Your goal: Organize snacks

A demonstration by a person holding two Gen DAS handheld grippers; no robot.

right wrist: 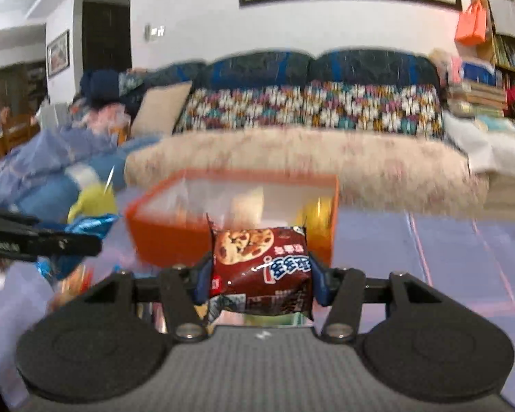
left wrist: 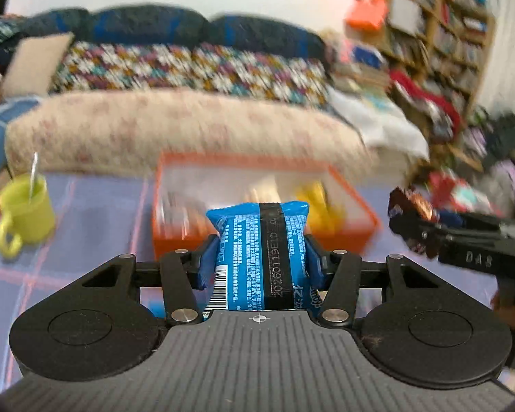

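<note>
My left gripper (left wrist: 259, 261) is shut on a blue snack packet (left wrist: 261, 254) with white print and a black strip, held above the table. My right gripper (right wrist: 259, 276) is shut on a dark red cookie packet (right wrist: 261, 267). Ahead of both stands an orange box (left wrist: 357, 206) with a white inside, holding a yellow packet (left wrist: 317, 202) and other blurred snacks. The same orange box (right wrist: 164, 237) shows in the right wrist view. The right gripper (left wrist: 412, 216) also appears at the right of the left wrist view with its red packet. The left gripper (right wrist: 96, 230) enters at the left of the right wrist view with the blue packet.
A yellow-green mug (left wrist: 25, 209) with a spoon stands left of the box on the lilac checked tablecloth (left wrist: 96, 213). Loose snack packets (right wrist: 72, 281) lie at the near left. A sofa with a fluffy beige cover (left wrist: 175, 130) lies behind the table; bookshelves (left wrist: 443, 37) fill the right.
</note>
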